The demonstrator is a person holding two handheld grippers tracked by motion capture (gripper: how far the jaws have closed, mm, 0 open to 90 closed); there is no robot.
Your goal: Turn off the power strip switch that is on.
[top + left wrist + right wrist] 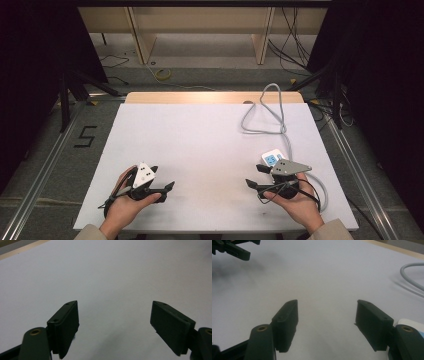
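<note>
Both hand-held black two-jaw grippers sit low over the near edge of the white-covered rectangular table [200, 145], the left gripper [167, 192] at near left and the right gripper [253, 176] at near right, well apart, tips turned toward each other. Jaws of each stand wide apart with nothing between them. A small white box with a blue face [271, 159] lies just beside the right gripper on its far side; a grey cable [265, 112] loops from it toward the table's far right edge

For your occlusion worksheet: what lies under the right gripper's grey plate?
Under the right gripper lies a small white device with a blue panel, resting on the white table. Its grey cable loops away. The device's near part is covered by the gripper.
</note>
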